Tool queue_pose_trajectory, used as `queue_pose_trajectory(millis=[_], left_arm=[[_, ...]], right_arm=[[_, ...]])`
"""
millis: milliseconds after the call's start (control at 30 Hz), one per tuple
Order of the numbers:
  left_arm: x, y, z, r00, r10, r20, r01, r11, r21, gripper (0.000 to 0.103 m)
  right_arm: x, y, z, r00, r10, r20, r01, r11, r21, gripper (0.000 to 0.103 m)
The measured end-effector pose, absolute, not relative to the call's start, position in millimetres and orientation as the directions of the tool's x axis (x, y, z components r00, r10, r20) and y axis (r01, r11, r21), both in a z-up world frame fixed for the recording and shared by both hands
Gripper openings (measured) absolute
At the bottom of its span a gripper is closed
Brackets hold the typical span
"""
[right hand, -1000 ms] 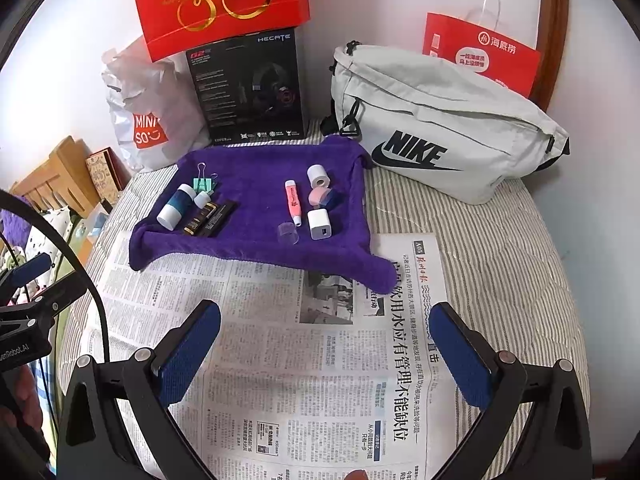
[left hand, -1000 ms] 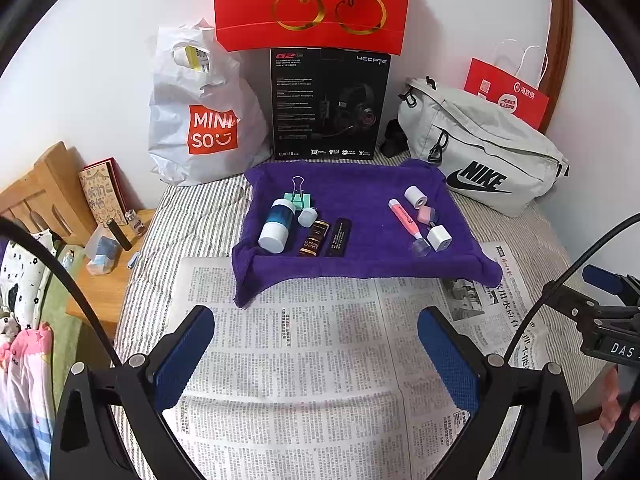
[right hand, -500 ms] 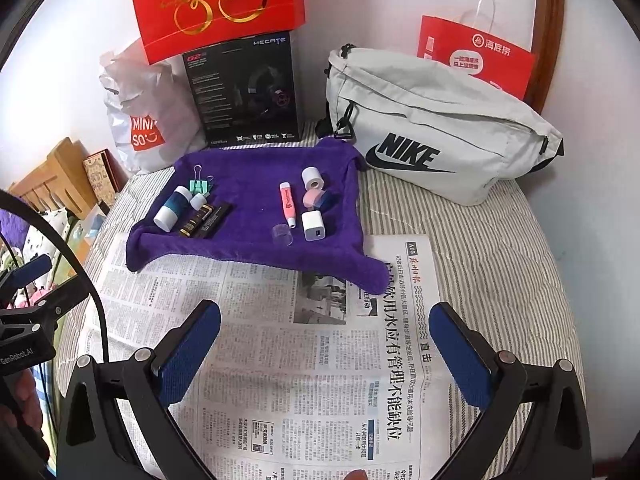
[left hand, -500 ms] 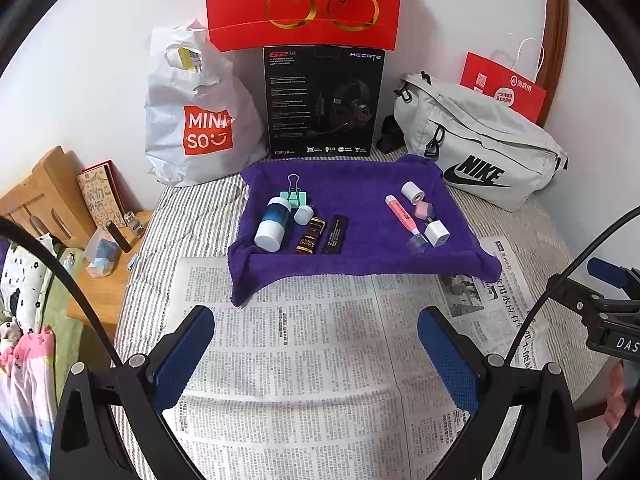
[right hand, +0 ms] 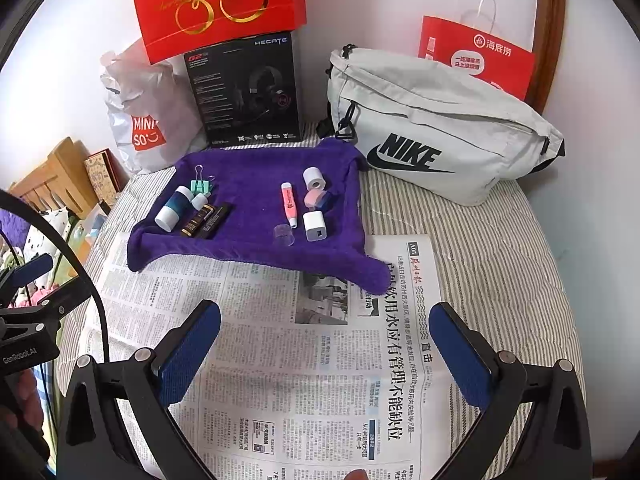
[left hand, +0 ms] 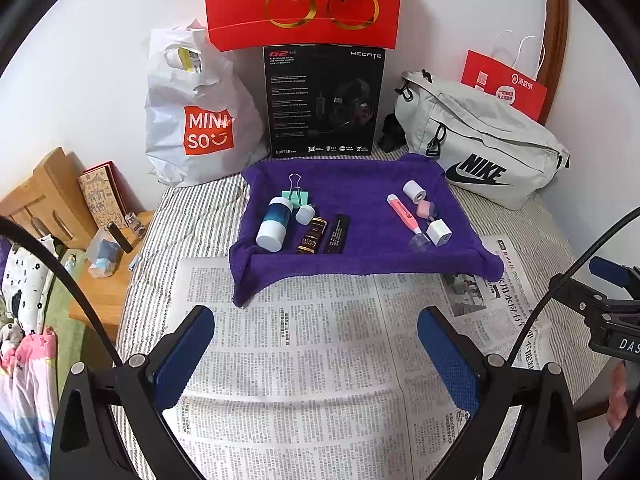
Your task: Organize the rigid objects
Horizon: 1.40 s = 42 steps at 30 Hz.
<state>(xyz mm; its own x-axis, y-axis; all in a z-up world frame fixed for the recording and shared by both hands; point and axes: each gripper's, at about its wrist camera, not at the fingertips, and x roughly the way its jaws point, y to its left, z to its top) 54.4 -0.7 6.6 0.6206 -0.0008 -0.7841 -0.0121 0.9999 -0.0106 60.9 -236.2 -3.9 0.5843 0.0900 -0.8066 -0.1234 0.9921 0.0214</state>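
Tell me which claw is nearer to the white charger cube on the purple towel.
Right, by a small margin. The right claw hangs over the newspaper almost straight before the charger cube; the left claw sits farther to the cube's left.

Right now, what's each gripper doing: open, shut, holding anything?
Left gripper: open, holding nothing, above the newspaper.
Right gripper: open, holding nothing, above the newspaper.
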Motion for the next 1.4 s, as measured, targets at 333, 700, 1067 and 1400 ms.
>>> queue_pose_trajectory(millis=[333, 700, 1067, 1400], left_arm=[[54.6, 0.2, 7.1, 0.62, -0.001, -0.785, -0.01, 1.0, -0.008, 0.103], [54.0, -0.4, 8.7, 0.62, 0.001, -0.784, -0.01, 1.0, -0.006, 0.103], [54.0, -0.3, 8.9, 0.62, -0.005, -0.784, -0.002, 1.0, -0.008, 0.103], [51.2, -2.2, 11.7, 0.625, -0.003, -0.78, 0.0, 1.0, -0.004, 0.103]], right_arm=[[60.2, -234.6, -3.8, 0.584, 0.09, -0.807, -0.126, 0.992, 0.02, 0.103], [59.2, -235.0, -2.6, 0.588, 0.089, -0.804, -0.124, 0.992, 0.019, 0.103], [57.9, -237.8, -2.6, 0.588, 0.087, -0.804, -0.121, 0.992, 0.019, 0.103], [55.0, -238.2, -1.8, 0.59, 0.089, -0.802, -0.121, 0.992, 0.021, 0.103]])
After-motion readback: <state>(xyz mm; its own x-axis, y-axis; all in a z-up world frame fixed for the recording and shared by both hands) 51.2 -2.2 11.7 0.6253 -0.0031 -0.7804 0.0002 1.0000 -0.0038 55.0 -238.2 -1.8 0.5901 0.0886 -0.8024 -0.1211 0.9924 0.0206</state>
